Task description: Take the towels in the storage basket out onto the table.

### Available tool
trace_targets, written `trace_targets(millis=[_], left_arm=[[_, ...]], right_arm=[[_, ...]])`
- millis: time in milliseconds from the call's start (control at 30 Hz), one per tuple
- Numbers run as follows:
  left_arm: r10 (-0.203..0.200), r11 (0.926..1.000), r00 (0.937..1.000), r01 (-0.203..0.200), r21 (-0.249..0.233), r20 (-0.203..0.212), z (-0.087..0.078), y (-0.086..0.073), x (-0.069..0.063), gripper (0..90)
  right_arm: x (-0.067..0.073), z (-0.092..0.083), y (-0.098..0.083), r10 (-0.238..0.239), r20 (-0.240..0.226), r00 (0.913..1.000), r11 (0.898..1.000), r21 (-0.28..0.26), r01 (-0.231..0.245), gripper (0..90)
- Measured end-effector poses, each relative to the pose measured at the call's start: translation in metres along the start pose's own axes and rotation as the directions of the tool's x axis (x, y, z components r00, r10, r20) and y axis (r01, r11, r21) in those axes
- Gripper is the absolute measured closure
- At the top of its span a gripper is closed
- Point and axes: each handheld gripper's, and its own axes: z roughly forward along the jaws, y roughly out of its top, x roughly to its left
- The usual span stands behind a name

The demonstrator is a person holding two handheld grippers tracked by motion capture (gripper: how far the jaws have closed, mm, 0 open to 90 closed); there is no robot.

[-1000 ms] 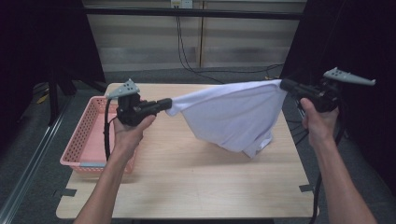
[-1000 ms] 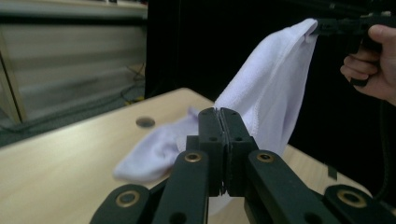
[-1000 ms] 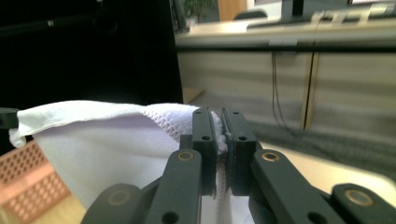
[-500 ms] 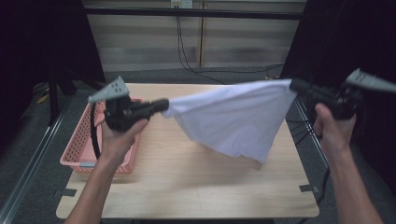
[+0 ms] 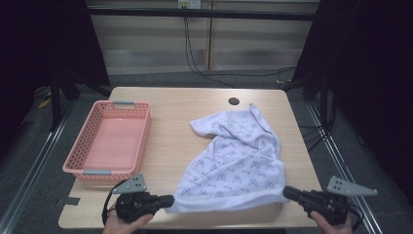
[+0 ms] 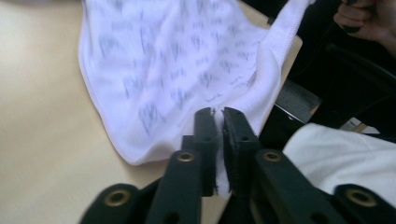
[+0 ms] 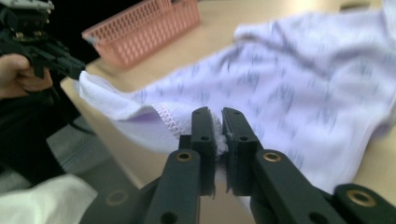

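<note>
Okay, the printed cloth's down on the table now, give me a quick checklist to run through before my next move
1. Left gripper pinching the cloth at its near left corner: ok, though its jaws have just been opening slightly.
2. Right gripper pinching the near right corner: ok, fabric sits between the jaws, which have also just been opening a little.
3. Cloth lying flat: not ok, the far part is bunched and folded over.
4. Cloth fully on the table: not ok, the near edge hangs at the table's front edge.
5. Pink basket free to receive it: ok, nothing inside.
</note>
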Motion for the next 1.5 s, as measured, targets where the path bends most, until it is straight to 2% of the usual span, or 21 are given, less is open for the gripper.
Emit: trace_targets(millis=[33,67,100,300,367,467,567,633,700,733,767,800,933,1067,1100,1133,1267,1300,1400,1467,1500], left_arm=[[0.013,0.9998,0.9999,-0.013,0.017,-0.002,0.003,-0.008,0.001,79.8],[0.013,0.9998,0.9999,-0.013,0.017,-0.002,0.003,-0.008,0.001,76.6],[-0.035,0.9991,0.9992,0.035,0.025,-0.019,0.006,-0.008,0.009,70.2],[0.008,0.9997,0.9990,-0.007,0.025,-0.043,0.035,0.020,0.037,65.8],[0.041,0.9981,0.9965,-0.037,0.050,-0.073,0.062,0.039,0.056,64.9],[0.034,0.9981,0.9970,-0.030,0.054,-0.070,0.079,0.052,0.067,64.8],[0.077,0.9902,0.9927,-0.065,0.124,-0.093,0.115,0.066,0.080,61.7],[0.074,0.9894,0.9926,-0.061,0.132,-0.097,0.121,0.066,0.084,60.5],[0.110,0.9814,0.9841,-0.086,0.172,-0.139,0.131,0.063,0.086,61.9],[0.136,0.9781,0.9792,-0.109,0.178,-0.150,0.131,0.062,0.084,66.8],[0.155,0.9734,0.9746,-0.122,0.194,-0.162,0.129,0.060,0.081,80.6],[0.161,0.9704,0.9767,-0.130,0.204,-0.142,0.126,0.058,0.080,85.0],[0.146,0.9737,0.9821,-0.121,0.193,-0.119,0.116,0.048,0.077,88.0],[0.169,0.9629,0.9798,-0.140,0.230,-0.107,0.100,0.038,0.068,88.6],[0.122,0.9716,0.9875,-0.098,0.215,-0.100,0.091,0.029,0.066,88.6],[0.122,0.9716,0.9875,-0.098,0.215,-0.100,0.091,0.029,0.066,88.7],[0.115,0.9659,0.9892,-0.090,0.243,-0.091,0.076,0.017,0.052,88.8],[0.114,0.9601,0.9898,-0.088,0.266,-0.086,0.069,0.011,0.044,88.8],[0.111,0.9600,0.9913,-0.089,0.265,-0.070,0.063,0.005,0.038,88.6],[0.096,0.9625,0.9930,-0.075,0.261,-0.068,0.057,0.001,0.036,87.8],[0.074,0.9723,0.9950,-0.058,0.227,-0.066,0.055,0.003,0.040,86.8]], right_arm=[[0.004,0.001,-0.018,0.029,0.036,0.9989,0.998,0.051,-0.031,71.3],[0.004,0.001,-0.018,0.029,0.036,0.9989,0.998,0.051,-0.031,71.3],[0.001,0.002,-0.025,0.043,0.031,0.9986,0.997,0.062,-0.045,66.2],[-0.017,0.007,-0.008,0.022,0.077,0.9968,0.999,0.042,-0.025,59.7],[-0.041,0.030,0.002,-0.005,0.128,0.9918,0.996,0.092,-0.007,56.4],[-0.049,0.041,0.007,-0.019,0.149,0.9887,0.994,0.109,0.002,56.5],[-0.062,0.062,0.020,-0.051,0.165,0.9850,0.991,0.131,0.029,54.8],[-0.070,0.073,0.023,-0.057,0.172,0.9835,0.988,0.150,0.031,53.3],[-0.074,0.079,0.023,-0.057,0.183,0.9815,0.987,0.156,0.028,52.4],[-0.078,0.085,0.023,-0.058,0.179,0.9821,0.984,0.178,0.025,52.1],[-0.082,0.095,0.022,-0.069,0.190,0.9793,0.979,0.203,0.030,51.7],[-0.083,0.098,0.021,-0.071,0.188,0.9797,0.977,0.212,0.030,51.7],[-0.088,0.109,0.022,-0.090,0.204,0.9748,0.972,0.232,0.041,51.7],[-0.097,0.132,0.023,-0.083,0.203,0.9757,0.963,0.267,0.027,52.1],[-0.096,0.136,0.022,-0.086,0.194,0.9773,0.961,0.274,0.030,55.1],[-0.092,0.138,0.022,-0.095,0.178,0.9795,0.958,0.285,0.041,61.7],[-0.076,0.134,0.015,-0.103,0.116,0.9879,0.944,0.325,0.060,90.0],[-0.071,0.131,0.013,-0.101,0.100,0.9899,0.943,0.327,0.063,90.0],[-0.061,0.119,0.009,-0.094,0.068,0.9932,0.942,0.330,0.067,90.0],[-0.050,0.103,0.000,-0.114,0.069,0.9911,0.934,0.348,0.083,90.0],[-0.050,0.100,-0.001,-0.114,0.073,0.9907,0.939,0.333,0.083,82.2]])
